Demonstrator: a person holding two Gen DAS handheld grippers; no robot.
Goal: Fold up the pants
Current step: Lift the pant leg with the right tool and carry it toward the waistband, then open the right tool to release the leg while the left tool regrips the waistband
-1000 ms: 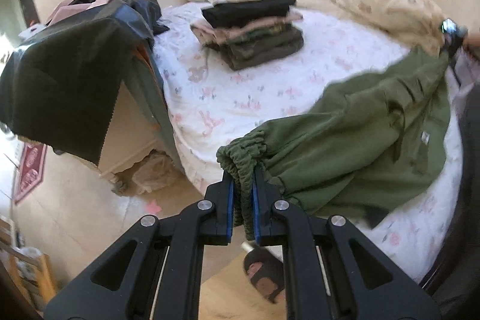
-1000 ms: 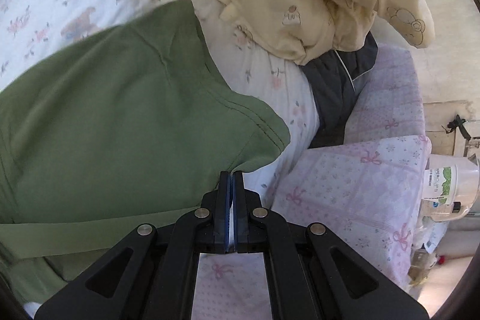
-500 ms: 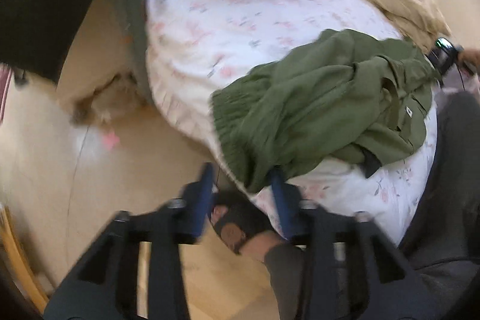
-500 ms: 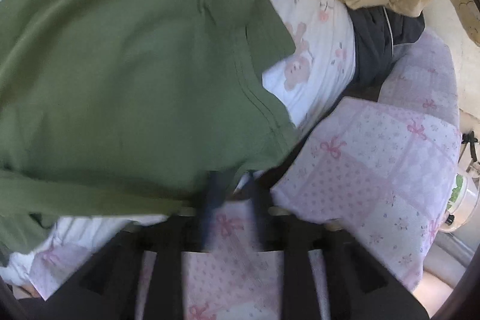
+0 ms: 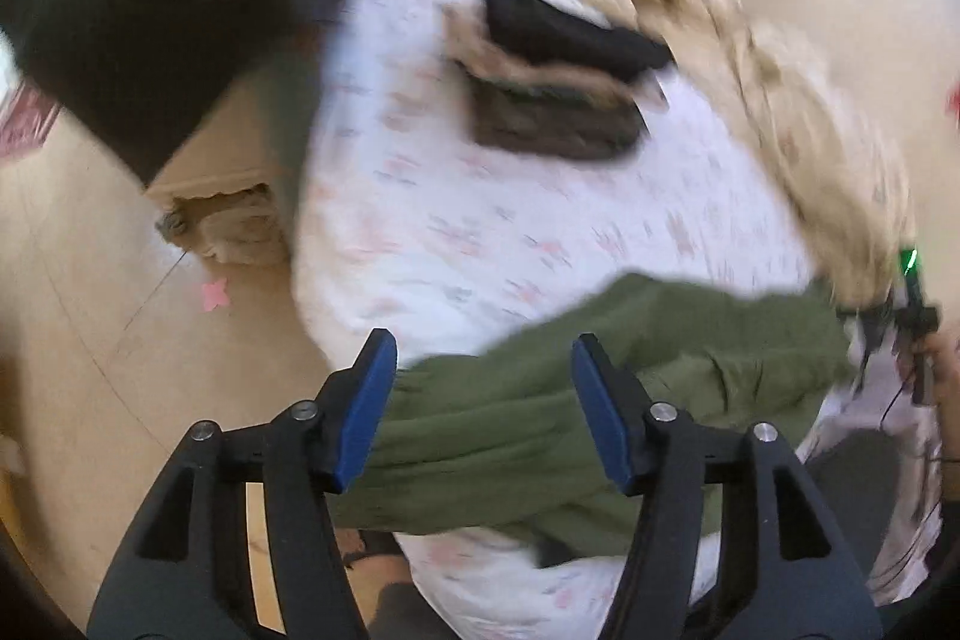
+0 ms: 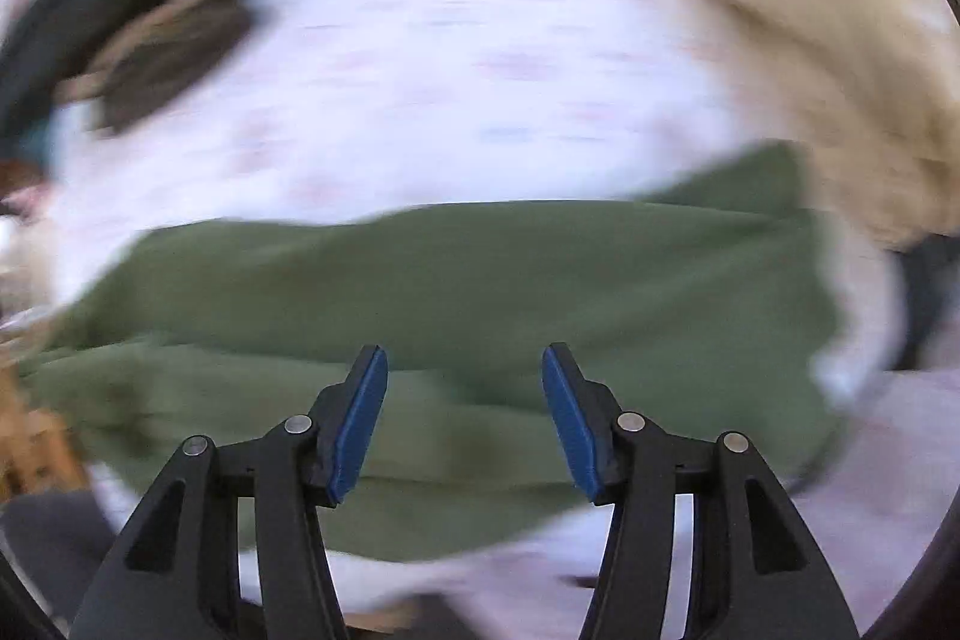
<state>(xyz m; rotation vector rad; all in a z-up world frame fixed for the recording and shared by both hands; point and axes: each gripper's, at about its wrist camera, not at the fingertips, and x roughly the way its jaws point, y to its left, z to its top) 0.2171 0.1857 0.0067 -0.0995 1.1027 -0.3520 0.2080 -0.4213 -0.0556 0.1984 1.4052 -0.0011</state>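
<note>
The olive-green cotton pants [image 5: 600, 400] lay in a loose, rumpled heap near the front edge of the white floral-print bedsheet [image 5: 480, 232], released and not yet neatly folded. The left gripper [image 5: 483, 403] hovered over their gathered end with its blue-padded fingers [image 5: 366, 406] spread apart, having just been opening, and no cloth was pinched between them. The right gripper [image 6: 462, 415] likewise hung above the green fabric, its jaws just opened and empty. Farther back on the sheet sat a stack of dark folded clothes [image 5: 558, 76], with a crumpled cream blanket [image 5: 780, 100] alongside. By my judgement the fold was at an early stage: the pants seemed doubled over roughly, and smoothing, further folds and stacking remained.
</note>
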